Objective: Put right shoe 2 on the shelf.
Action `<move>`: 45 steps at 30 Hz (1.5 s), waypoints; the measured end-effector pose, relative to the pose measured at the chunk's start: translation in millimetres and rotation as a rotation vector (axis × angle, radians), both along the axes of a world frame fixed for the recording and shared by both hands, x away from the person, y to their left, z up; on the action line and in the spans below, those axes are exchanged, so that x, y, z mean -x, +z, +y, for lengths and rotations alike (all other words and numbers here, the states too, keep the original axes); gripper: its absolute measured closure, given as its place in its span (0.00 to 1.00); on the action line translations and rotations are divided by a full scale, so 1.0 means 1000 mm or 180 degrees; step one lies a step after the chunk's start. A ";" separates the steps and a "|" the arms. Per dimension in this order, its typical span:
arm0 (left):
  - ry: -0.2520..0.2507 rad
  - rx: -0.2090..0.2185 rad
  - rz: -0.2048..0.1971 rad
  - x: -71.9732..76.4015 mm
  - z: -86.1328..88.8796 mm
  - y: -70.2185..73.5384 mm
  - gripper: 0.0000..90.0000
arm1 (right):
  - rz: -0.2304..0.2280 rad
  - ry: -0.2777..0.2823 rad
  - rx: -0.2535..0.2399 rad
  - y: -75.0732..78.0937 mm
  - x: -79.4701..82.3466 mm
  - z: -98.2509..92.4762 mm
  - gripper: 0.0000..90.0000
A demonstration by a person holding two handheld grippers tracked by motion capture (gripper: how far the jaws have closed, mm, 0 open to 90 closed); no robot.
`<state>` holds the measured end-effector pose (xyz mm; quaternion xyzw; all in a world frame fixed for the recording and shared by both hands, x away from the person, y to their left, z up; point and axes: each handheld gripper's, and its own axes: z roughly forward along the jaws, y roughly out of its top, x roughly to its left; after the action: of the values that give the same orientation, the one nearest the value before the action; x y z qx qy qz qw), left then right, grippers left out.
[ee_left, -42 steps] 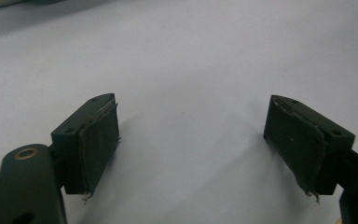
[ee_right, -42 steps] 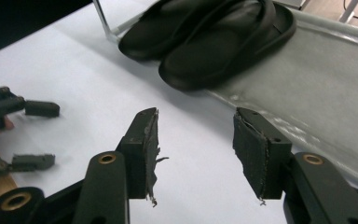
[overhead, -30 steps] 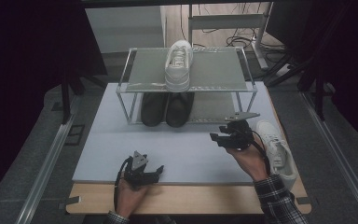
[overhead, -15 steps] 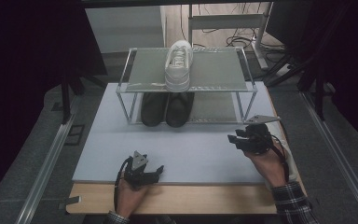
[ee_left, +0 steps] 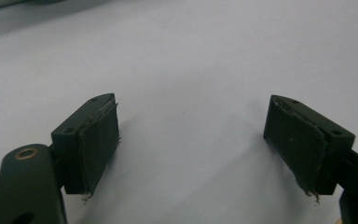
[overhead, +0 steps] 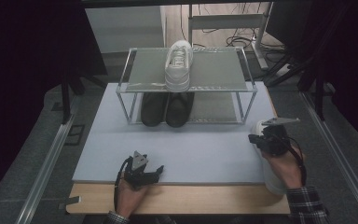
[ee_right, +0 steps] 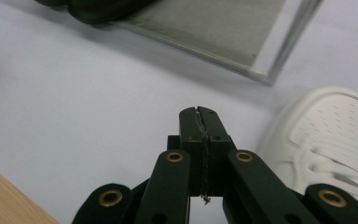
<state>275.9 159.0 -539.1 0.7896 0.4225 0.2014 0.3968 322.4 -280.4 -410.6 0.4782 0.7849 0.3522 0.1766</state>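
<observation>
**Hovering shut beside the white sneaker**

Hanging over the right edge of the pale mat (overhead: 98, 158), the right gripper (overhead: 256, 140) has just been closing its jaws — in the right gripper view the pads (ee_right: 199, 122) meet with nothing between them. A white sneaker (ee_right: 326, 135) lies just beside it on the mat, partly under the right hand (overhead: 286, 163) in the high view. The left gripper (overhead: 144, 175) rests near the mat's front edge, jaws spread wide over bare mat — nothing held. A second white sneaker (overhead: 178, 65) stands on top of the wire rack (overhead: 223, 70), and a pair of black shoes (overhead: 167, 108) sits on the shelf below.
</observation>
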 end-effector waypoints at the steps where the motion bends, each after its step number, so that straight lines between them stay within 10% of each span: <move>1: -0.0003 -0.0001 0.0001 0.000 0.000 0.000 0.20 | 0.0000 0.0000 0.0000 0.000 0.000 0.000 1.00; 24: 0.0001 -0.0001 0.0009 0.000 0.000 0.000 0.20 | 0.0014 -0.0679 -0.0009 0.000 -0.005 -0.082 1.00; 45: 0.0002 -0.0001 0.0007 0.000 0.000 0.000 0.20 | 0.0258 -0.0927 0.0013 -0.049 -0.003 -0.117 1.00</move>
<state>275.7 158.9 -539.0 0.7897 0.4232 0.2007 0.3962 324.9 -397.1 -459.7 0.6005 0.7144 0.3017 0.1949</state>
